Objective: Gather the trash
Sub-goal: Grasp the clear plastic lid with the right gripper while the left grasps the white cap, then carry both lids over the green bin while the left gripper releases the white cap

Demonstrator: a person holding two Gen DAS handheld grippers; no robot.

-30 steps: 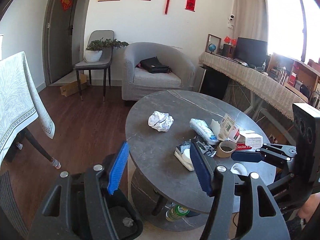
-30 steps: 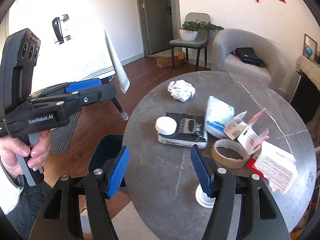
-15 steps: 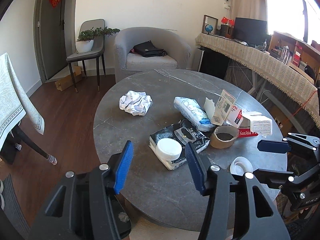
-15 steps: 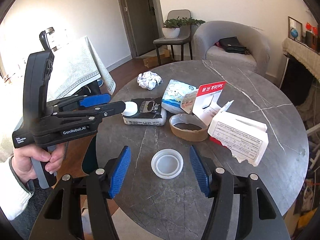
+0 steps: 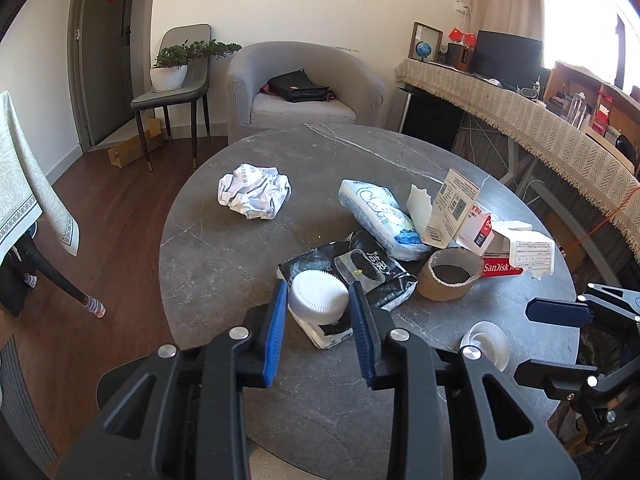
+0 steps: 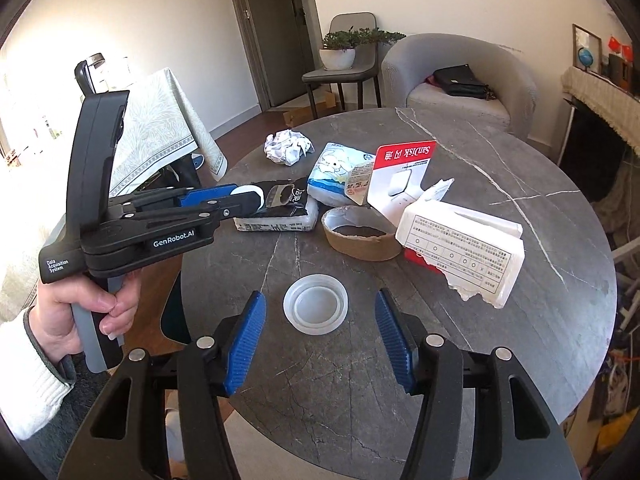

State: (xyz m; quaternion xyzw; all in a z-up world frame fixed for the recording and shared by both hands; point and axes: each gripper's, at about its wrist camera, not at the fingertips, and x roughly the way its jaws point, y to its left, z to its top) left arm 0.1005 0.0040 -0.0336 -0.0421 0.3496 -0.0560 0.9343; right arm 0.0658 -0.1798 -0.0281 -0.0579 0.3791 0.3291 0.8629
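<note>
A white ribbed cap (image 5: pixel 318 300) lies on a black wipes pack (image 5: pixel 372 276) on the round grey table (image 5: pixel 240 264). My left gripper (image 5: pixel 318 286) straddles the cap, its jaws closing, and the pads are not clearly pressing on it. In the right wrist view the left gripper (image 6: pixel 244 198) reaches over the same pack (image 6: pixel 280 216). A clear plastic lid (image 6: pixel 316 308) lies flat just ahead of my right gripper (image 6: pixel 320 295), whose jaws are closing slowly with a wide gap. Crumpled paper (image 5: pixel 254 192), a tissue pack (image 5: pixel 376 216), a cardboard ring (image 5: pixel 448 276) and torn card packaging (image 6: pixel 460 252) lie around.
A dark bin (image 5: pixel 116 380) stands on the floor by the table's near left edge. Beyond the table are a grey armchair (image 5: pixel 304 92) and a chair with a potted plant (image 5: pixel 172 76). A cloth-covered table (image 6: pixel 160 128) is on the left and a long desk (image 5: pixel 520 112) on the right.
Both grippers moved forward and down over the table. The left one came to the white cap and narrowed around it. The right one came up to the clear lid and narrowed slightly.
</note>
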